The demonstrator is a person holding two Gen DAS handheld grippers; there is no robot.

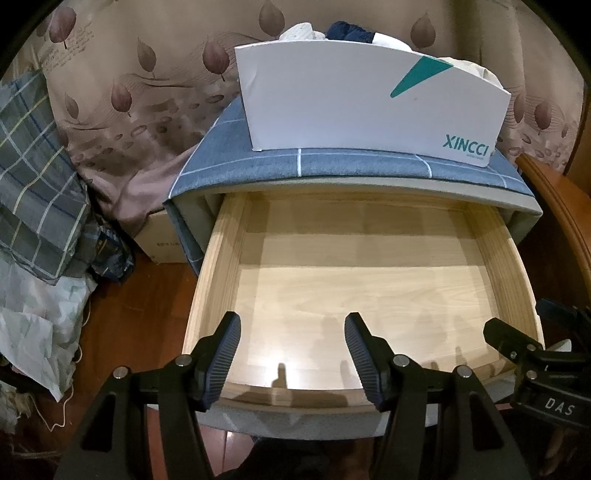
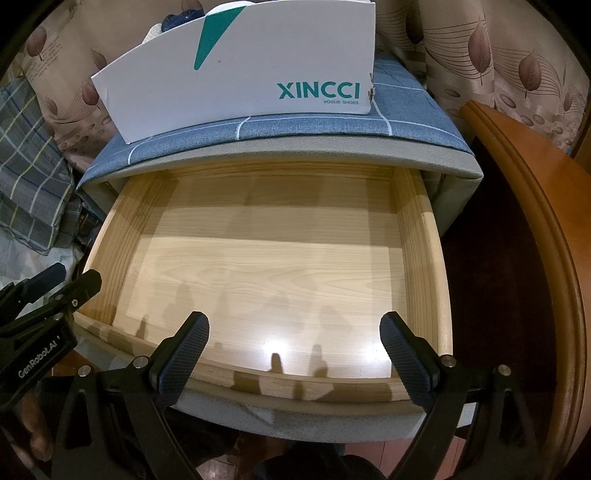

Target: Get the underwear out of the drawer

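The left tool (image 1: 292,352) and the right tool (image 2: 294,350) are both hanging wide open over the near edge of the pulled-out drawer (image 1: 218,266), gripping nothing. The drawer's pale wooden floor is lying bare. The underwear (image 1: 351,31) is sitting in the white shoe box (image 1: 332,96) on the nightstand's cloth-covered top (image 1: 236,162), mostly hidden behind the box wall, only crumpled white and navy tips showing.
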